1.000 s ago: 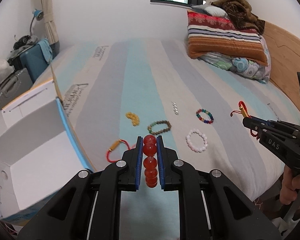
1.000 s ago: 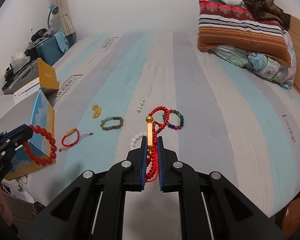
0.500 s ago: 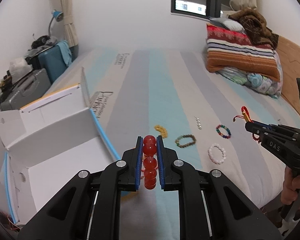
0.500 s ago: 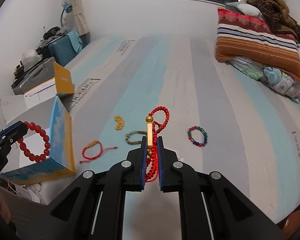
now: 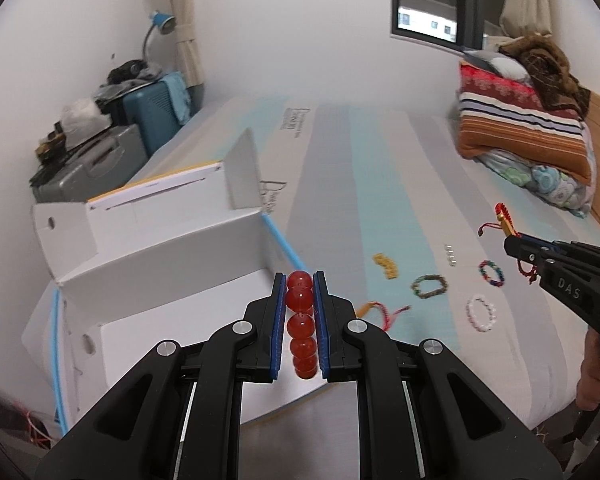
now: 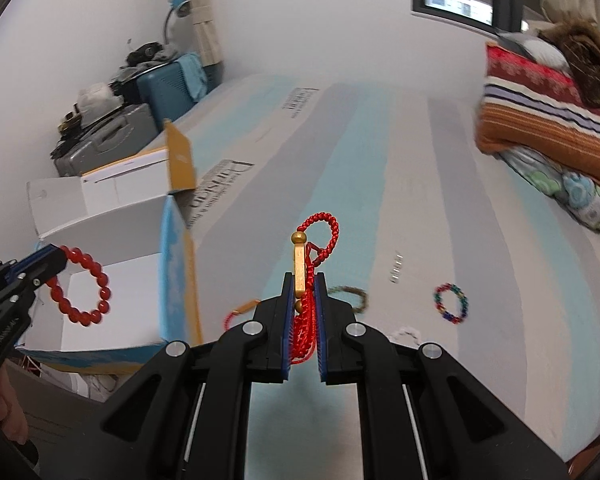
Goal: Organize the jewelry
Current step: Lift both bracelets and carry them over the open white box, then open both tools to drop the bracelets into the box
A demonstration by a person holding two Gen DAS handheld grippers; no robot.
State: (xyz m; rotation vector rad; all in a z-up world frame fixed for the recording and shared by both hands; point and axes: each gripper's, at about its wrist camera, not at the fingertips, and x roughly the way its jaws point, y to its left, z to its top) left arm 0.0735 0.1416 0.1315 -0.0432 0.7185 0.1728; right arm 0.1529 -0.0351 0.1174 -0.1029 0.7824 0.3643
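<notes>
My left gripper (image 5: 300,280) is shut on a red bead bracelet (image 5: 300,300) and holds it over the open white box (image 5: 172,264) at the bed's left edge. The bracelet also hangs in the right wrist view (image 6: 82,292), in front of the box (image 6: 112,240). My right gripper (image 6: 303,280) is shut on a red cord bracelet with a gold bar (image 6: 300,268), held above the striped bed. It shows in the left wrist view (image 5: 512,240) at the right.
On the bed (image 5: 380,184) lie a yellow piece (image 5: 385,265), a green-brown bracelet (image 5: 429,286), a multicoloured bracelet (image 5: 491,273), a white bead bracelet (image 5: 481,314), a red cord bracelet (image 5: 380,312) and small silver pieces (image 5: 450,255). Folded bedding (image 5: 524,120) is at the far right, suitcases (image 5: 112,148) at the left.
Both grippers have swung left with their bracelets. The left one now holds the red beads over the open box; the right one has moved nearer the box.
</notes>
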